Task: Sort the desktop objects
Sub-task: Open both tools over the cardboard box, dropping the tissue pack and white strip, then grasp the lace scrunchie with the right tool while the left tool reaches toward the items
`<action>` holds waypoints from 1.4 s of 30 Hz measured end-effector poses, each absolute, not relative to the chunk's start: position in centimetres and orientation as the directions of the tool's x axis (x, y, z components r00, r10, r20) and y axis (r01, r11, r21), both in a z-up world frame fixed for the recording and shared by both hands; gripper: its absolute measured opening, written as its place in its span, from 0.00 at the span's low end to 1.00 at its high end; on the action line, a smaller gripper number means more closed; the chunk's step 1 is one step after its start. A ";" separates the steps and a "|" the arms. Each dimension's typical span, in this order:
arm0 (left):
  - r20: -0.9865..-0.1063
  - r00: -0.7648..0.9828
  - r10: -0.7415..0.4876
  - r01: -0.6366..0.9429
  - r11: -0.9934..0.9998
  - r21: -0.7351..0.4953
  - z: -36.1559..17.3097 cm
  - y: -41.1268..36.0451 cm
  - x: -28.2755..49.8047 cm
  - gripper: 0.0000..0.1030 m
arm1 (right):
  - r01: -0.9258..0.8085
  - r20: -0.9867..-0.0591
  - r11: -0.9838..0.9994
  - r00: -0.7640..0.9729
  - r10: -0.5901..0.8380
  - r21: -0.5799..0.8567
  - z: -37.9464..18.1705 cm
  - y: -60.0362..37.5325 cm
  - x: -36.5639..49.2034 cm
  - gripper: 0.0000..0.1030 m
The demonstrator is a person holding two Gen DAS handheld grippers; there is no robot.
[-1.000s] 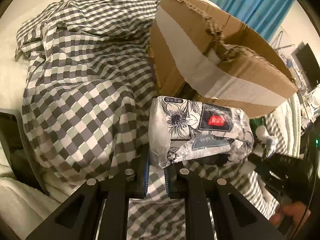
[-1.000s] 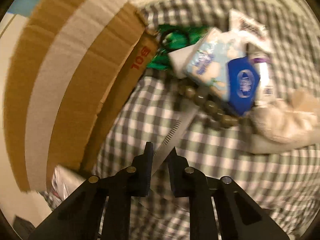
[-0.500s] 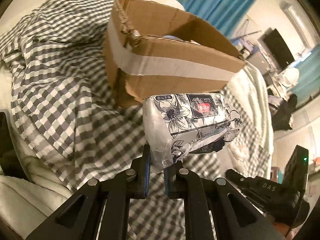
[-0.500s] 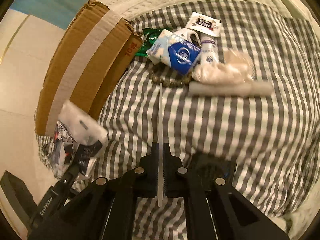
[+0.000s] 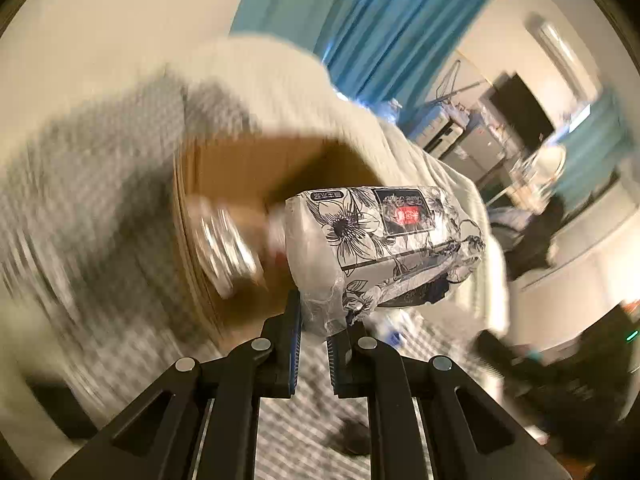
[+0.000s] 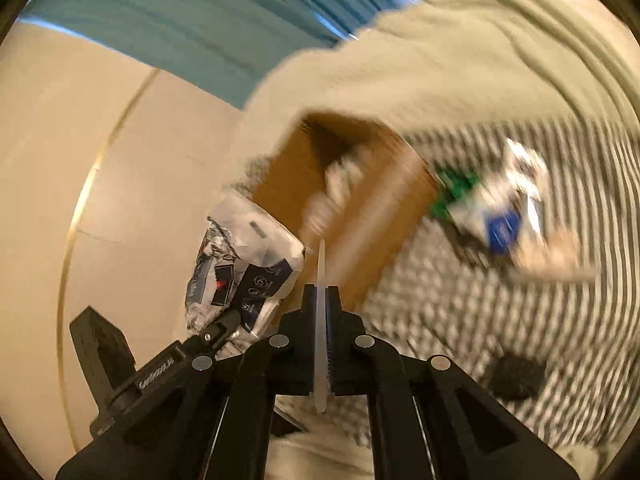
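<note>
We carry to brown cardboard box [image 5: 256, 176]: left gripper [image 5: 313, 338] pinching floral plastic-wrapped tissue pack [image 5: 384, 248], right gripper [image 6: 321, 312] pinching thin translucent ruler [image 6: 321, 320]. Next: lower, release inside.

Right claw [image 6: 322, 300] clamps a clear ruler [image 6: 321, 320] edge-on over the cardboard box [image 6: 360, 216]

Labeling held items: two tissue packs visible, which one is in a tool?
The floral black-and-white tissue pack, pinched at its end by the left tool. The blue-and-white pack lies loose on the checked cloth.
</note>
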State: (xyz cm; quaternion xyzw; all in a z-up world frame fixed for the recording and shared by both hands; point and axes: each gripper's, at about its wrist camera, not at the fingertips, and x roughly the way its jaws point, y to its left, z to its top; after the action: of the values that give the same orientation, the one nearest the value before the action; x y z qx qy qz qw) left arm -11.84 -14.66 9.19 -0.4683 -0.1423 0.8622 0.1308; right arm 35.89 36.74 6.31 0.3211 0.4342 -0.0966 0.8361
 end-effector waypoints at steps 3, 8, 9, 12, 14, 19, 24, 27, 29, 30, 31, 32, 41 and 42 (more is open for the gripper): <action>-0.789 -0.534 0.303 -0.115 -0.951 -0.288 10.9 -15.3 -15.0 0.11 | 0.402 -0.774 0.811 0.626 0.095 0.424 8.1 37.4 39.9 0.03; -0.817 -0.506 0.276 -0.133 -0.961 -0.242 9.5 -15.6 -18.0 0.11 | 0.392 -0.759 0.806 0.643 0.106 0.444 5.5 38.2 45.8 0.07; -0.829 -0.484 0.279 -0.127 -0.960 -0.249 8.7 -15.5 -18.6 0.11 | 0.391 -0.760 0.798 0.639 0.123 0.459 4.5 38.3 46.8 0.07; -0.848 -0.416 0.329 -0.099 -0.943 -0.318 7.1 -15.6 -20.3 0.14 | 0.381 -0.765 0.803 0.629 0.138 0.458 2.8 38.5 49.0 0.28; -0.855 -0.412 0.316 -0.057 -0.945 -0.322 6.7 -16.0 -21.1 0.30 | 0.371 -0.759 0.816 0.640 0.121 0.444 2.6 38.1 50.1 0.37; -0.853 -0.431 0.295 0.048 -0.936 -0.348 6.2 -17.4 -22.5 0.77 | 0.387 -0.707 0.833 0.707 0.008 0.396 4.9 36.1 48.8 0.63; -0.863 -0.428 0.268 0.034 -0.950 -0.312 6.5 -16.5 -21.7 0.78 | 0.440 -0.698 0.852 0.704 -0.133 0.282 7.5 34.3 45.5 0.75; -0.854 -0.443 0.274 -0.018 -0.955 -0.297 7.3 -15.1 -20.3 0.78 | 0.480 -0.682 0.842 0.704 -0.200 0.248 9.2 33.1 42.3 0.82; -0.840 -0.476 0.261 -0.059 -0.962 -0.266 8.2 -13.8 -18.9 0.81 | 0.509 -0.675 0.834 0.694 -0.251 0.213 10.4 32.7 40.3 0.88; -0.829 -0.498 0.252 -0.071 -0.965 -0.251 8.6 -13.3 -18.1 0.83 | 0.522 -0.669 0.833 0.688 -0.283 0.184 10.9 32.6 39.3 0.89; -0.811 -0.531 0.245 -0.084 -0.968 -0.237 9.2 -12.7 -17.1 0.86 | 0.530 -0.660 0.834 0.684 -0.311 0.156 11.6 32.6 38.3 0.89; -0.789 -0.564 0.245 -0.104 -0.968 -0.227 9.8 -12.0 -16.0 0.89 | 0.540 -0.650 0.832 0.679 -0.341 0.127 12.1 32.7 37.4 0.89; -0.618 -0.728 0.298 -0.263 -0.953 -0.149 10.1 -6.9 -7.2 1.00 | 0.610 -0.358 0.774 0.693 -0.626 -0.172 16.5 34.3 25.9 1.00; -0.625 -0.719 0.305 -0.282 -0.949 -0.139 9.2 -6.1 -6.3 1.00 | 0.609 -0.347 0.770 0.692 -0.633 -0.190 16.4 34.0 25.2 1.00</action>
State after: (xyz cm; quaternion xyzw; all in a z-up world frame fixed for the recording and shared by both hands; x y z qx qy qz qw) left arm -6.34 -6.12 9.21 -0.3401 -0.0168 0.9268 0.1583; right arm 25.23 34.04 16.38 -0.0300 0.1999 -0.3375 0.9194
